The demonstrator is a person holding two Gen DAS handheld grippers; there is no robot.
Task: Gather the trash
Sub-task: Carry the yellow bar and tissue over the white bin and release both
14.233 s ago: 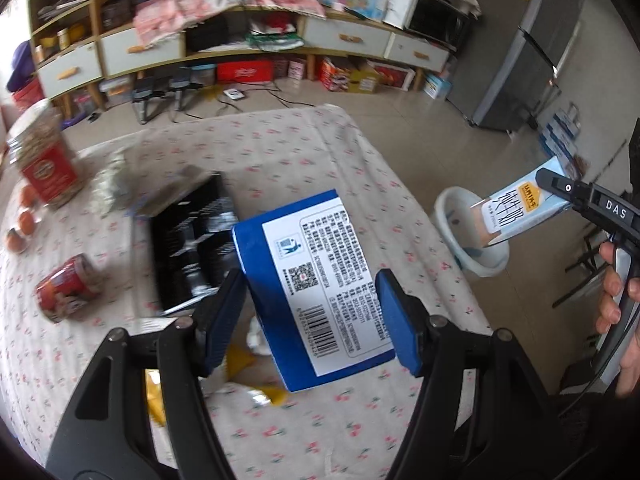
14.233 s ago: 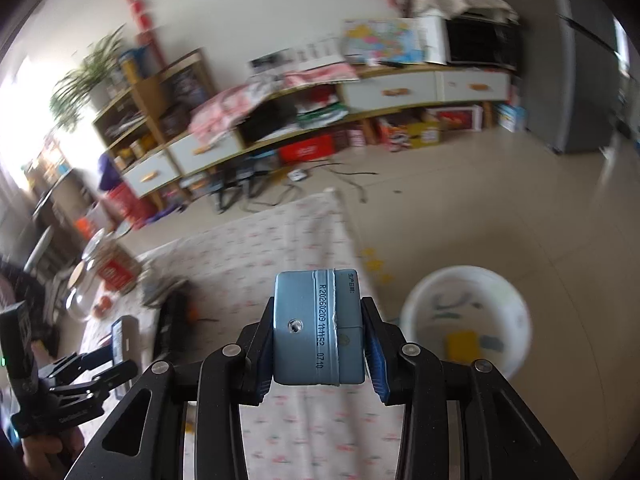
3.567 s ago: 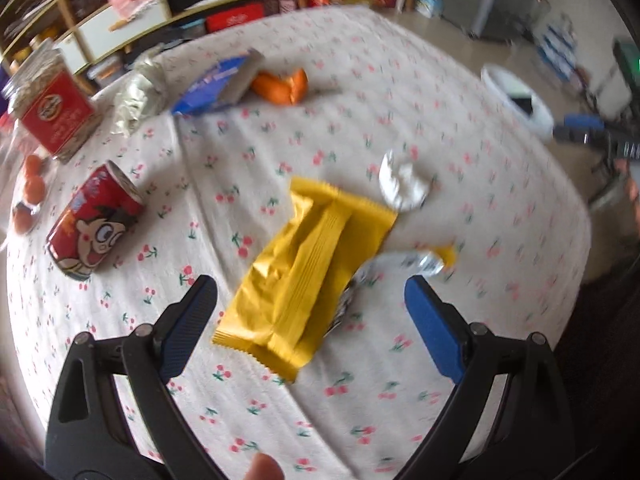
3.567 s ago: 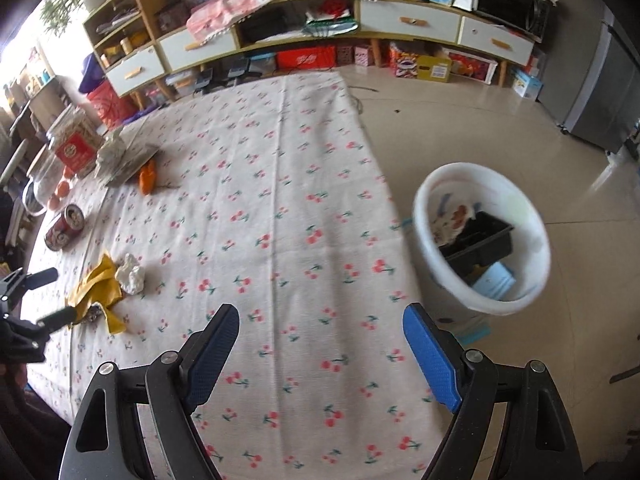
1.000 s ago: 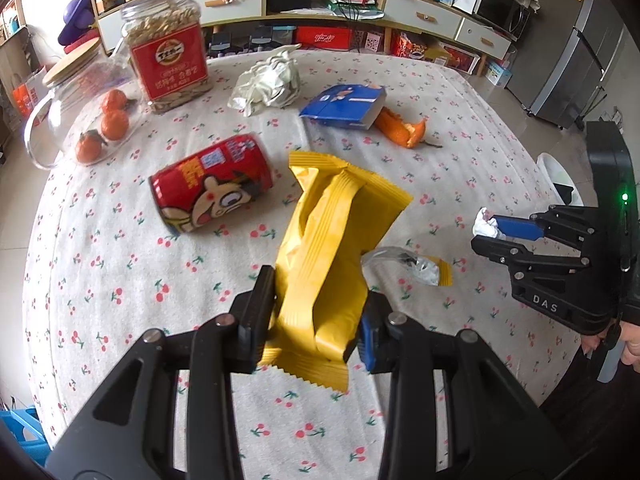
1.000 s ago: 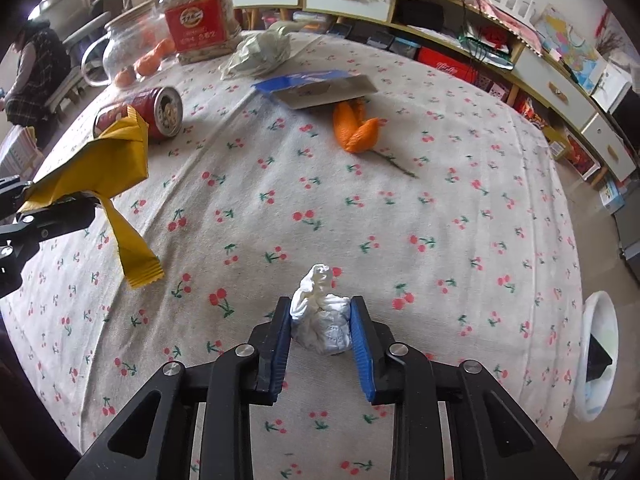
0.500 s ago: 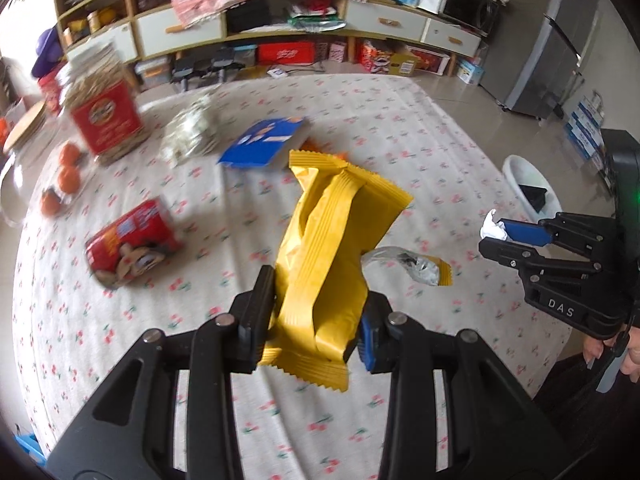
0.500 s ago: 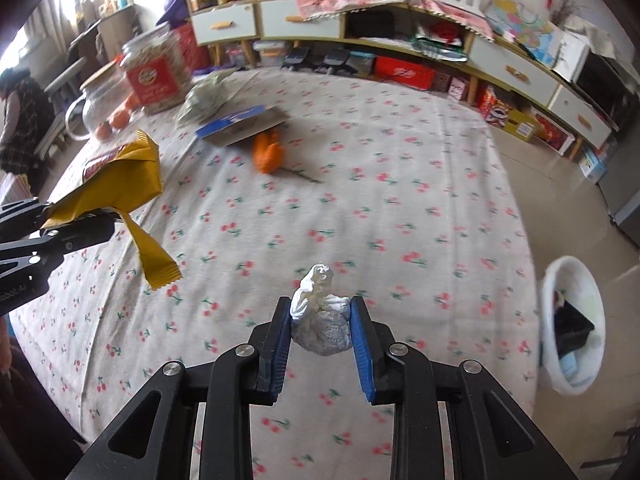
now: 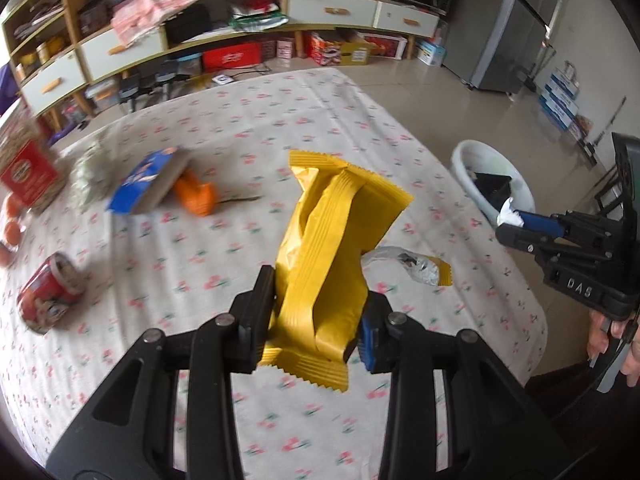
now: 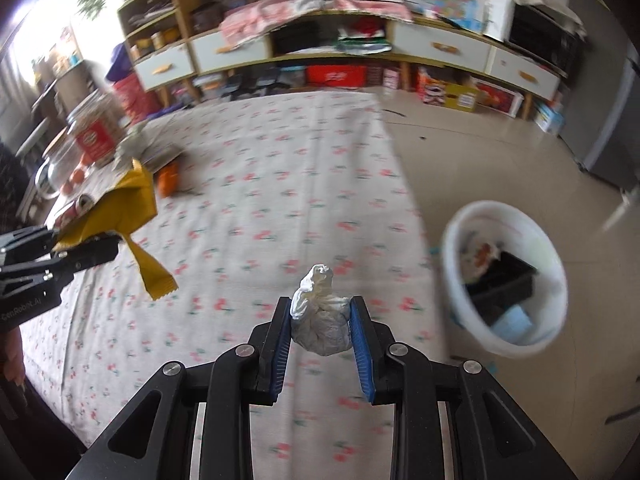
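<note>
My left gripper (image 9: 316, 312) is shut on a yellow snack wrapper (image 9: 332, 248), held up above the cherry-print tablecloth (image 9: 248, 128); the same wrapper (image 10: 120, 204) shows at the left of the right wrist view. My right gripper (image 10: 322, 320) is shut on a crumpled white paper ball (image 10: 320, 320), over the cloth near the table's right edge. A white trash bin (image 10: 452, 264) stands on the floor beside the table, with a black tray and other rubbish inside. In the left wrist view the bin (image 9: 464, 160) lies just beyond the right gripper (image 9: 516, 220).
On the cloth lie a red can (image 9: 48, 298), a blue carton (image 9: 150, 182), an orange peel (image 9: 198, 196), a crumpled silvery wrapper (image 9: 86, 184) and a foil scrap (image 9: 416, 268). A red-labelled jar (image 9: 24, 168) stands at the far left. Low shelves (image 10: 360, 40) and a grey fridge (image 9: 508, 28) line the walls.
Both grippers have swung right across the table toward the bin, each keeping its hold. The can, jar and carton have slid left in view; the bin looms larger in the right wrist view.
</note>
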